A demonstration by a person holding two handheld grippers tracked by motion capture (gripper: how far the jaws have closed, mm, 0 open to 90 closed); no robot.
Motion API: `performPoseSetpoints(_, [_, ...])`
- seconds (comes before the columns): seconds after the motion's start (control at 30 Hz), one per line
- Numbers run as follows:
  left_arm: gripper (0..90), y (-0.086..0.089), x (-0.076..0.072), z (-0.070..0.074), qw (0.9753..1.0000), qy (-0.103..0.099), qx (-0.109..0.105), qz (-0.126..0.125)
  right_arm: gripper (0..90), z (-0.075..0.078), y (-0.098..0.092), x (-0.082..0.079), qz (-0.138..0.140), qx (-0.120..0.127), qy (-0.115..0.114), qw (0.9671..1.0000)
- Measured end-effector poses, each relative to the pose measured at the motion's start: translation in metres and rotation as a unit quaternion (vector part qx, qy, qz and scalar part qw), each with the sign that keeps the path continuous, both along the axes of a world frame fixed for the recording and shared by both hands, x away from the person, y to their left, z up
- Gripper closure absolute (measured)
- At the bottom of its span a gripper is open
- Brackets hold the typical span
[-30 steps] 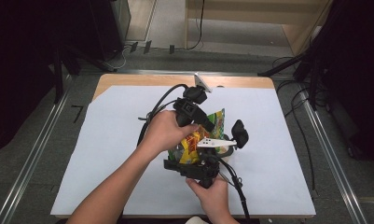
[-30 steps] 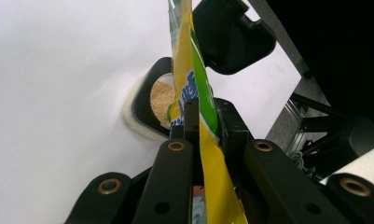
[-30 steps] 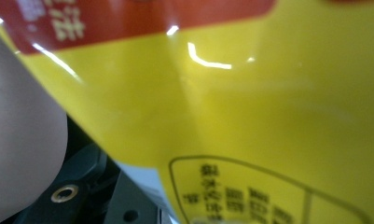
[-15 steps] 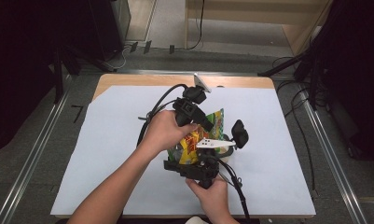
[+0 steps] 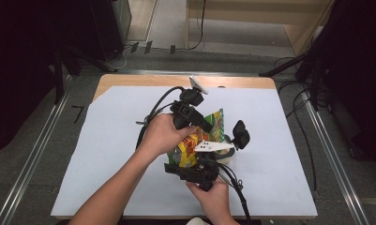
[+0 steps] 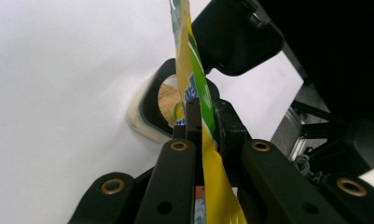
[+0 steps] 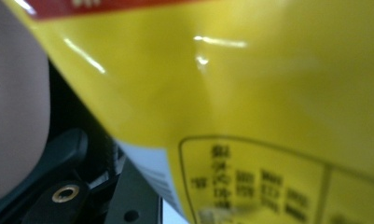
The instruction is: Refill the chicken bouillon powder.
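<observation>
A yellow and green snack bag (image 5: 202,136) is held up over the white sheet between both grippers. My left gripper (image 5: 205,125) is shut on the bag's upper edge; in the left gripper view its jaws pinch the thin bag (image 6: 194,79) edge-on at the left gripper's tips (image 6: 201,122). My right gripper (image 5: 188,161) holds the bag's lower end from the near side. In the right gripper view the bag (image 7: 250,93) presses close to the lens, blurred. Under the bag sits a small white bowl (image 5: 229,153) with a dark rim (image 6: 142,109) and brownish contents.
A black rounded piece (image 5: 240,134) stands just right of the bowl, and appears large in the left gripper view (image 6: 236,37). The white sheet (image 5: 106,154) covers a wooden table (image 5: 129,80). Black cables (image 5: 153,112) trail from the grippers. Metal rails flank the table.
</observation>
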State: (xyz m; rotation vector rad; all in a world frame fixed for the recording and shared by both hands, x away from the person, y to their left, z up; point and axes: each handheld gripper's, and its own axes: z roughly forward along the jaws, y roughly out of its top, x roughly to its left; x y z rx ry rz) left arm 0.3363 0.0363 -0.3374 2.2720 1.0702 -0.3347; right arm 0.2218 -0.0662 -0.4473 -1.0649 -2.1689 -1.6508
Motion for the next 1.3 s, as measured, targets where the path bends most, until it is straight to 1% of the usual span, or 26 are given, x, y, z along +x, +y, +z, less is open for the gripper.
performPoseSetpoints(0.03, [86.1, 0.002, -0.001, -0.001, 1.0, 0.0, -0.004, -0.002, 68.8, -0.001, 0.001, 0.0, 0.002, -0.007, -0.001, 1.0])
performPoseSetpoints(0.1, [84.2, 0.007, -0.002, -0.005, 0.9999, 0.007, -0.014, -0.002, 68.3, -0.003, 0.002, 0.0, 0.005, -0.021, -0.009, 0.9997])
performPoseSetpoints(0.13, [81.7, 0.008, -0.002, -0.006, 0.9998, 0.009, -0.016, -0.006, 68.0, -0.005, 0.002, 0.0, 0.003, -0.03, -0.014, 0.9994])
performPoseSetpoints(0.17, [79.7, 0.01, -0.003, -0.009, 0.9998, 0.008, -0.017, -0.012, 67.8, -0.006, 0.002, -0.001, 0.003, -0.033, -0.017, 0.9993])
performPoseSetpoints(0.2, [79.2, 0.011, -0.004, -0.011, 0.9997, 0.009, -0.017, -0.013, 67.5, -0.007, 0.003, -0.002, 0.002, -0.038, -0.029, 0.9988])
performPoseSetpoints(0.27, [79.1, 0.014, -0.005, -0.013, 0.9996, 0.003, -0.022, -0.015, 66.7, -0.01, 0.004, -0.003, 0.002, -0.045, -0.041, 0.9981])
performPoseSetpoints(0.37, [77.6, 0.017, -0.006, -0.017, 0.9994, 0.007, -0.031, -0.015, 66.5, -0.015, 0.005, -0.004, 0.008, -0.055, -0.056, 0.9969])
performPoseSetpoints(0.43, [73.4, 0.017, -0.005, -0.018, 0.999, 0.009, -0.039, -0.022, 66.6, -0.018, 0.005, -0.005, 0.013, -0.059, -0.066, 0.996])
performPoseSetpoints(0.6, [72.5, 0.016, -0.004, -0.021, 0.9986, -0.013, -0.044, -0.028, 66.6, -0.025, 0.006, -0.007, 0.018, -0.074, -0.071, 0.9946])
performPoseSetpoints(0.77, [72.6, 0.014, -0.003, -0.027, 0.9983, -0.022, -0.044, -0.032, 66.3, -0.032, 0.007, -0.009, 0.024, -0.087, -0.087, 0.9922])
performPoseSetpoints(0.83, [72.2, 0.014, -0.002, -0.028, 0.9981, -0.022, -0.049, -0.032, 65.9, -0.033, 0.007, -0.009, 0.027, -0.091, -0.088, 0.9916])
performPoseSetpoints(0.9, [72.3, 0.015, -0.001, -0.03, 0.9977, -0.023, -0.056, -0.032, 65.4, -0.036, 0.007, -0.01, 0.031, -0.097, -0.093, 0.9904])
performPoseSetpoints(1.0, [72.7, 0.016, 0.002, -0.032, 0.9969, -0.024, -0.067, -0.033, 64.5, -0.041, 0.008, -0.011, 0.035, -0.104, -0.094, 0.9896])
performPoseSetpoints(1.07, [74.1, 0.017, 0.003, -0.035, 0.9967, -0.024, -0.07, -0.034, 63.9, -0.044, 0.008, -0.011, 0.037, -0.111, -0.096, 0.9885])
performPoseSetpoints(1.13, [74.9, 0.017, 0.003, -0.037, 0.9966, -0.023, -0.071, -0.036, 63.5, -0.046, 0.009, -0.011, 0.038, -0.118, -0.093, 0.9879])
performPoseSetpoints(1.2, [77.1, 0.018, 0.002, -0.039, 0.9963, -0.027, -0.071, -0.04, 62.8, -0.048, 0.009, -0.01, 0.038, -0.121, -0.093, 0.9875])
performPoseSetpoints(1.3, [81.6, 0.019, 0.001, -0.041, 0.9954, -0.029, -0.079, -0.047, 60.9, -0.049, 0.01, -0.01, 0.038, -0.127, -0.093, 0.9868])
